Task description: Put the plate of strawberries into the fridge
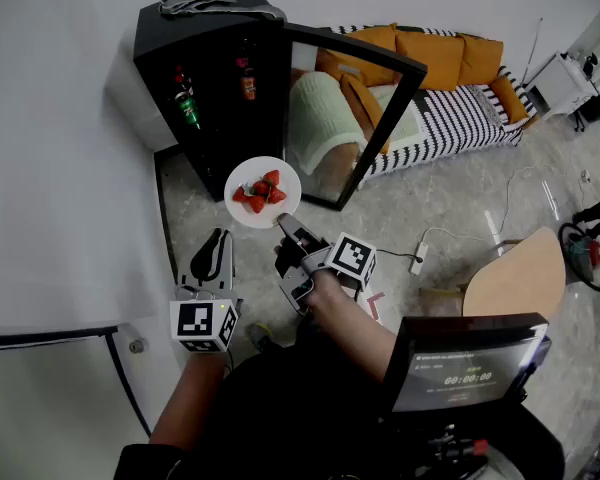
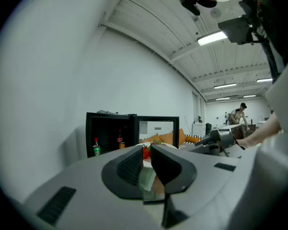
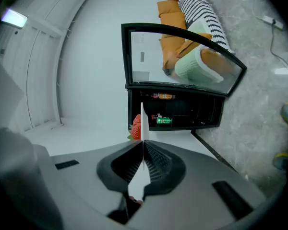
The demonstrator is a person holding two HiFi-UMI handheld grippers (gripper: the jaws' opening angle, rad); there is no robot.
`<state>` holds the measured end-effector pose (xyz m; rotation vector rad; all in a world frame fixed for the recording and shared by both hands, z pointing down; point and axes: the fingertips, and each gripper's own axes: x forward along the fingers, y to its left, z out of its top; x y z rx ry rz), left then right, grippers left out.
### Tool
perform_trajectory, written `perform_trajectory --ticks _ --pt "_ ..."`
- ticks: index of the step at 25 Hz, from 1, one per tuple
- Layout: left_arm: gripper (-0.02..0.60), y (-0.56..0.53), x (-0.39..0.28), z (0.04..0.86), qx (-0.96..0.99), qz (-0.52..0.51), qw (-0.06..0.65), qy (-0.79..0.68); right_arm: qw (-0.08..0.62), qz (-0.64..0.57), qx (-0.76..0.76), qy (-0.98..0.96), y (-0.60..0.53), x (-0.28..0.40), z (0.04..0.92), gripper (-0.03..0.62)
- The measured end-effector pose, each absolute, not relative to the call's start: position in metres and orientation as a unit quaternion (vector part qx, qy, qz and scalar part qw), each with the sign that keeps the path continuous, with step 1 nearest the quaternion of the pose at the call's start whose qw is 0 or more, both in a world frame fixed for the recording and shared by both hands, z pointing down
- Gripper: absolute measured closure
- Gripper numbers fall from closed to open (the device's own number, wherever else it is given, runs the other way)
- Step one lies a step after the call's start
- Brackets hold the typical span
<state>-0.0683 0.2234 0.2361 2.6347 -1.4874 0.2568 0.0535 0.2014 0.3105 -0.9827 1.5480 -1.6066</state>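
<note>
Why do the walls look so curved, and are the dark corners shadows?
Lens effect, not shadow: both gripper views are round images with black corners. Head view slants the fridge; right gripper view bends its door and makes the right tongs loom; left gripper view's ceiling lamp glares white.

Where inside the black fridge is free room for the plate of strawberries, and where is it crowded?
In the black open fridge, the dark shelf stretch between the red-capped green bottle and the orange bottle looks bare. It is crowded close to those two bottles. The right gripper holds the white plate of strawberries outside, before the opening.
</note>
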Motion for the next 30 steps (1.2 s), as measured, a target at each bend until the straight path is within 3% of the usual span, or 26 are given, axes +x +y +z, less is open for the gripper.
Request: perform_trajectory --ticks 21,30 --pt "0.529 0.214 -0.06 0.256 0.856 0.068 0.054 -0.51 0.347 -0.629 -0.357 0.597 0.191 0.06 0.331 0.58" --pt "0.529 0.17 -0.012 0.258 0.842 0.083 0.071 -0.529 0.332 -0.649 -0.348 0.59 0.148 0.109 0.33 0.58"
